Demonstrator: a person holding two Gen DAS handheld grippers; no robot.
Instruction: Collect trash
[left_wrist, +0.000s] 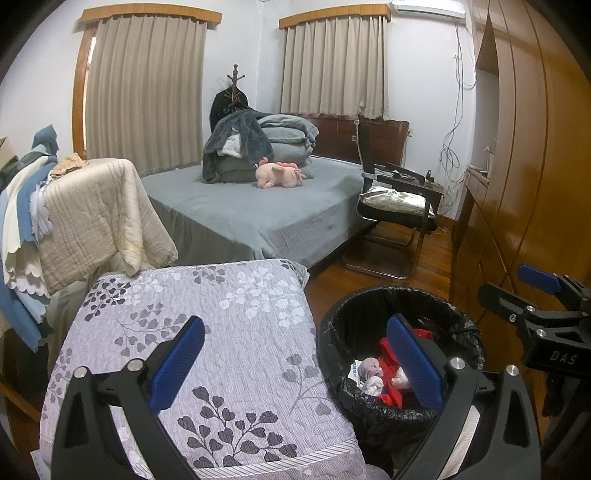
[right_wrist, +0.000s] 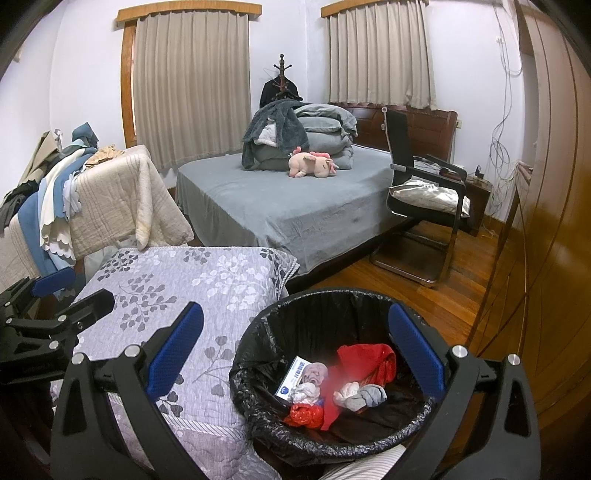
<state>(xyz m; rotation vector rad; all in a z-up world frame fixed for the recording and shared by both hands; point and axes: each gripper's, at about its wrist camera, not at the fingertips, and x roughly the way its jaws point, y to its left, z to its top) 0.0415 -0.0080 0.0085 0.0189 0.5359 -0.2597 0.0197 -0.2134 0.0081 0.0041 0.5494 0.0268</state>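
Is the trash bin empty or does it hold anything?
Not empty: the trash bin holds red wrappers, crumpled tissues and a small box.

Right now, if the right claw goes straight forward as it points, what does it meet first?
Probably the black plastic-lined trash bin: the open right claw points over its near rim, with the red crumpled wrapper inside. Depth is unclear, so it might pass above.

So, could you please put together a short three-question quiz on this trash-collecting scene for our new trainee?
1. True or false: the trash bin has a black liner.
2. What lies on the bed? A) pink plush toy B) laptop C) shoes
3. Fill in: the left gripper and right gripper are both ____.

Key: 1 true; 2 A; 3 open, holding nothing.
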